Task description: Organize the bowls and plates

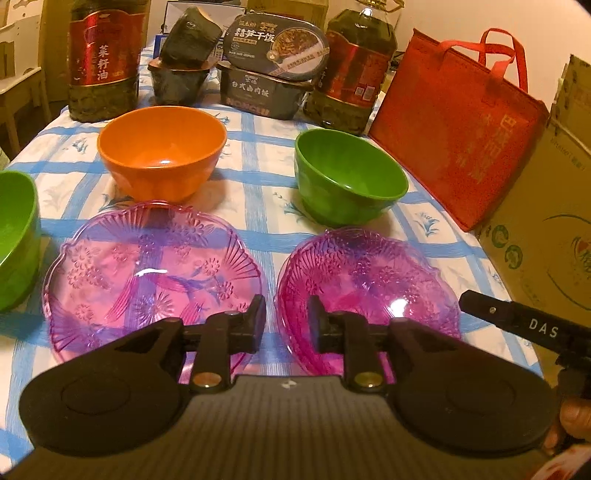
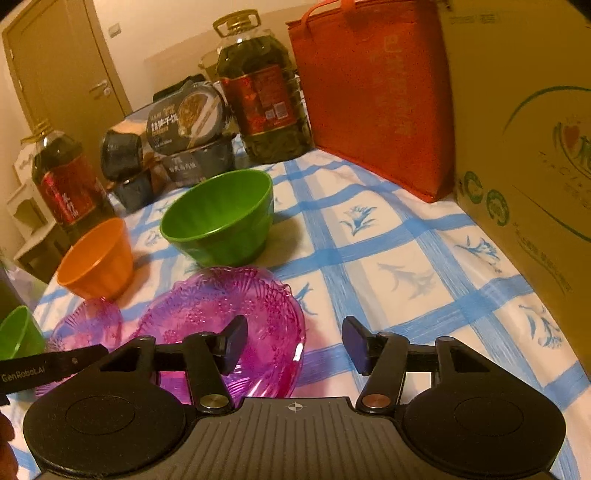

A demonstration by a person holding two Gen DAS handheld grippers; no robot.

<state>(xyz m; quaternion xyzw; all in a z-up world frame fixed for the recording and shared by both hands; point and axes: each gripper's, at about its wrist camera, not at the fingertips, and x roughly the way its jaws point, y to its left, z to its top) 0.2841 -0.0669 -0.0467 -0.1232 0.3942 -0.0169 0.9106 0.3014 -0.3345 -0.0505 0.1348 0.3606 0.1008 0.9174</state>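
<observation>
Nothing stacked yet: left gripper (image 1: 286, 317) narrowly parted, right gripper (image 2: 295, 341) wide, both empty; next, grasp the pink plate (image 1: 369, 291) at one o'clock.

Black left claw (image 1: 286, 319), ribbed grey body, brass screws.

My bench (image 2: 406, 258) wears a white cloth checked in blue. Behind it I see a cream wall (image 2: 177, 33) and a tan door (image 2: 66, 74) with a metal handle. White furniture (image 1: 18, 74) stands at the left. The light is warm and dim.
</observation>
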